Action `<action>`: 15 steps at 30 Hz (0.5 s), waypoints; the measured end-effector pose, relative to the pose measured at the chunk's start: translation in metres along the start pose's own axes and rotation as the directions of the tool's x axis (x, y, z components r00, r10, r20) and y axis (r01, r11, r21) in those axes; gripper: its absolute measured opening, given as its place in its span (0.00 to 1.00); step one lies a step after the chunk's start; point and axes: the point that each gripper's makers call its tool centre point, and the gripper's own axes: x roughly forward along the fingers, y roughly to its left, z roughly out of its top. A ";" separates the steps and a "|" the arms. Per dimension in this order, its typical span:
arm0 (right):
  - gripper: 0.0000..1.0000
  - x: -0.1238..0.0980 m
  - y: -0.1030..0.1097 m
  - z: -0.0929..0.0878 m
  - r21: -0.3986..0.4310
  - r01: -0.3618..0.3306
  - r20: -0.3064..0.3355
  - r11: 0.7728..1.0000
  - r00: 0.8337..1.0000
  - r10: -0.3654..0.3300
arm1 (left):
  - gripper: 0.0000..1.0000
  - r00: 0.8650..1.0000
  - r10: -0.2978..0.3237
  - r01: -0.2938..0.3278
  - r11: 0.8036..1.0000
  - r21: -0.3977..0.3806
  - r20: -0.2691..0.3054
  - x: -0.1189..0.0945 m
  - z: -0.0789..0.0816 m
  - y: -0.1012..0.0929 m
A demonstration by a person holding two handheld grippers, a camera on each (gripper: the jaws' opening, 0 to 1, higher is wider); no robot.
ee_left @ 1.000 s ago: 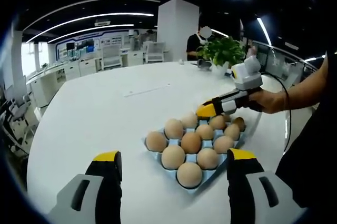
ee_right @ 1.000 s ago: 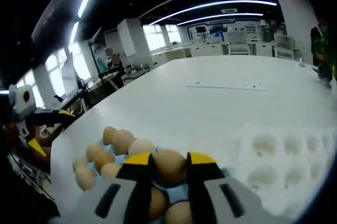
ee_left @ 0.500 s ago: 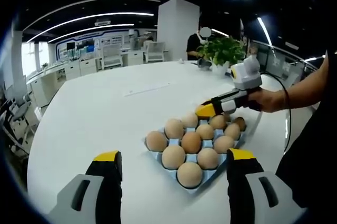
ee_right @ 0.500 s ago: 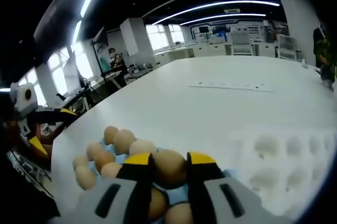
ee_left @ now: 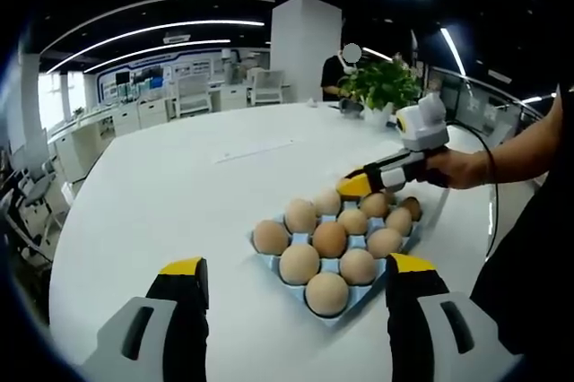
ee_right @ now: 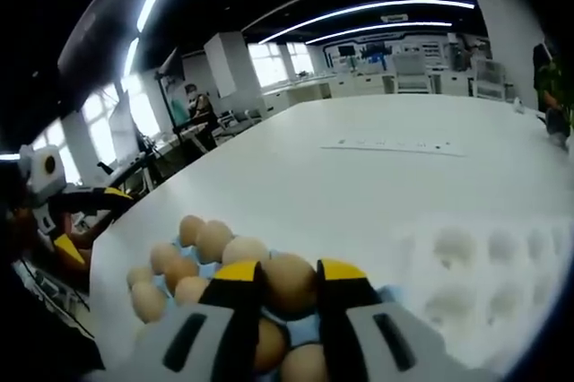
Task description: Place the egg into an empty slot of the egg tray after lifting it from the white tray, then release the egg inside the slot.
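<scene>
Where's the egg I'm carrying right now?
In the right gripper view the egg sits clamped in the right gripper, low over the near edge of the blue egg tray, with the white tray to its right.

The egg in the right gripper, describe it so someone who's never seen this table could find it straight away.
Start at the big white table and find the blue egg tray full of brown eggs. At its far end, the right gripper reaches in over it. The egg is the one pinched between that gripper's yellow tips, while its neighbours sit free in their slots.
</scene>
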 end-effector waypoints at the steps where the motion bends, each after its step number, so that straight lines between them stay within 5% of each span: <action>1: 0.24 -0.001 0.000 -0.001 -0.002 -0.002 -0.001 1.000 1.000 0.002 | 0.81 1.000 -0.001 0.001 1.000 0.001 0.001 0.000 0.000 0.000; 15: 0.25 -0.015 0.004 0.000 -0.001 -0.016 0.024 1.000 1.000 0.016 | 0.80 1.000 -0.013 0.013 1.000 0.011 0.002 0.000 0.000 -0.005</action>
